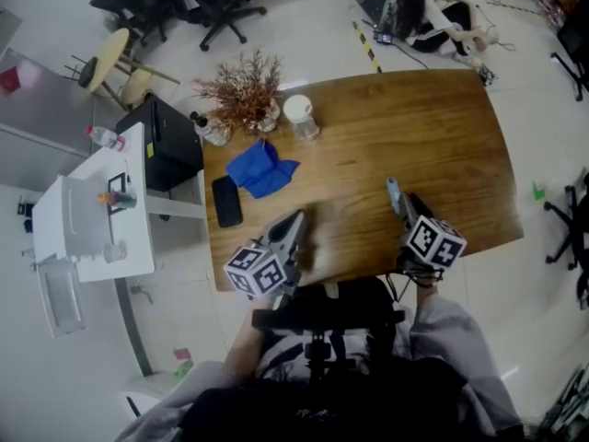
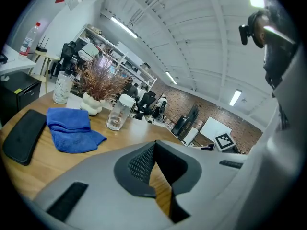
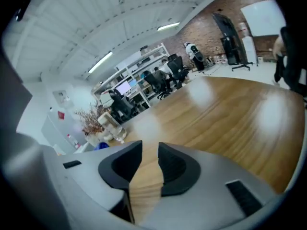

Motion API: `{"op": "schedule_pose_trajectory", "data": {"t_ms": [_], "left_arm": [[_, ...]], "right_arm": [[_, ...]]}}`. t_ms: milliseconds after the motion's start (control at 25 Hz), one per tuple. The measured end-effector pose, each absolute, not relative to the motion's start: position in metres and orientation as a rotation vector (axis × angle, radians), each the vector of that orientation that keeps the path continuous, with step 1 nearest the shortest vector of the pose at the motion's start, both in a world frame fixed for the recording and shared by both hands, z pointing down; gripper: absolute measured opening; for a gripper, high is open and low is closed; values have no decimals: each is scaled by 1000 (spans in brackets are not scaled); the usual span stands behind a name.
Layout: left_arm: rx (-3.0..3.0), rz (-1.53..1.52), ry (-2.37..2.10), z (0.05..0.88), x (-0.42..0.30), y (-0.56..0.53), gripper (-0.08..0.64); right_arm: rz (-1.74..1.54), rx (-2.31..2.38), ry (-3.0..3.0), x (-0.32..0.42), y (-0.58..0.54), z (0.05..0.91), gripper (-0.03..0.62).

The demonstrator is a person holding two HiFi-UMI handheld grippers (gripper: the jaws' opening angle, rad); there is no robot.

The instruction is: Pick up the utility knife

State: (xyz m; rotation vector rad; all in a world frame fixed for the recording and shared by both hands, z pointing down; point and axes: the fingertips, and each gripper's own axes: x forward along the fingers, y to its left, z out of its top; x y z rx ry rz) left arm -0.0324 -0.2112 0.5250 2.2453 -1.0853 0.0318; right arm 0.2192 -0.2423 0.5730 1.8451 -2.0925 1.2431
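Close to the person, the left gripper [image 1: 295, 221] hangs over the near edge of the table [image 1: 414, 127], jaws together on nothing. Farther right along that edge the right gripper [image 1: 406, 203] has its jaws apart and empty, and a thin grey-blue thing, likely the utility knife [image 1: 394, 193], lies on the table by its tips. This fits a hand about to grab it, or one that just let go.

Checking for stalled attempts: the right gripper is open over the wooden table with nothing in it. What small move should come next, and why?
Probably nudge the right gripper sideways toward the slim pale blue object by its tip in the head view, possibly the utility knife. Its jaws stand apart with only the brown wooden table between them, so nothing is gripped.
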Motion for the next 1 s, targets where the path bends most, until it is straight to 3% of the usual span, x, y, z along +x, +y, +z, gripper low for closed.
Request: {"op": "schedule_pose_trajectory", "data": {"t_ms": [80,200,320,720,1000], "left_arm": [[2271,25,-1050,522,-34,-213,5],[2332,13,-977,511,-38,-218,5],[2399,15,-890,500,-45,-216,5],[2526,62,-646,492,-85,-188,5],[2567,87,-442,491,-76,-147,5]], "right_arm": [[1270,1924,-2109,216,-233,557,75],[1225,1984,-2140,204,-219,537,72],[1198,2064,-2146,186,-205,522,30],[1095,2235,-2141,104,-147,502,14],[1108,2378,-2123,79,-98,486,14]]}}
